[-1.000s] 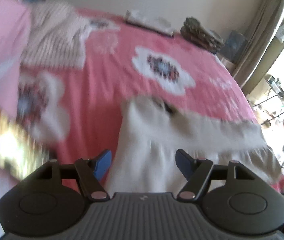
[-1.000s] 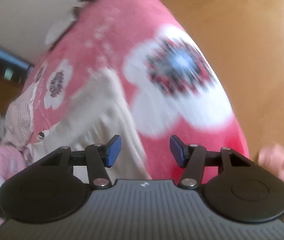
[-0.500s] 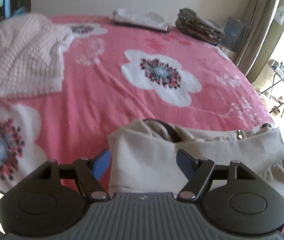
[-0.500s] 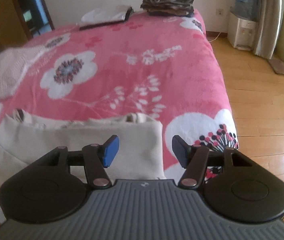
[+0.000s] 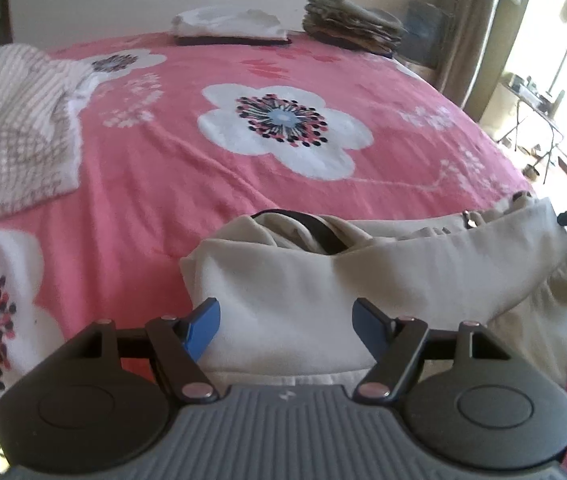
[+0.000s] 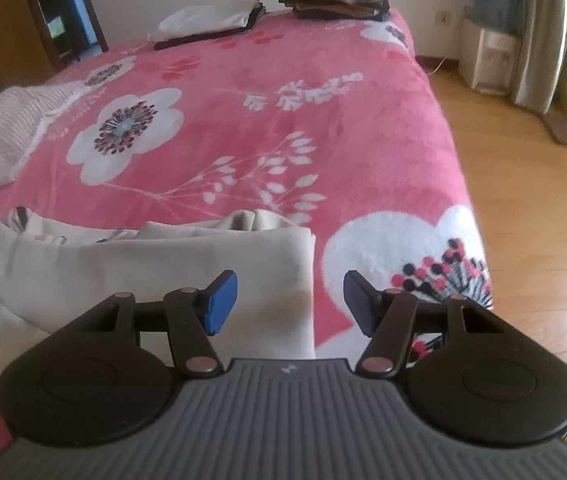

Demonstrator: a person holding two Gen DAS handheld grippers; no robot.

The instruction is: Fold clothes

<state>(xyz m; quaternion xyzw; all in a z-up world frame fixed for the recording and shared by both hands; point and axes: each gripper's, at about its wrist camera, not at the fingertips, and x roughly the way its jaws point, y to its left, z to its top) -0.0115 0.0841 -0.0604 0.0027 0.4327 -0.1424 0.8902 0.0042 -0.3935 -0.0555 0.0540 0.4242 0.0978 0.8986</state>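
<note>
A cream garment [image 5: 323, 280] lies folded at the near edge of a pink floral bed [image 5: 211, 176]. The left tool [image 5: 285, 326] hovers spread over its left corner, the right tool [image 6: 289, 304] spread astride its right edge, neither pinching cloth.

A pink bedspread [image 6: 323, 128] printed with large white flowers is spread over the bed, and wooden flooring [image 6: 531, 208] is seen to its right. A white water dispenser [image 6: 487, 58] is set against the far wall just beside a grey curtain [image 6: 543, 32]. At the far left, a dark wooden door frame [image 6: 33, 12] is seen.
</note>
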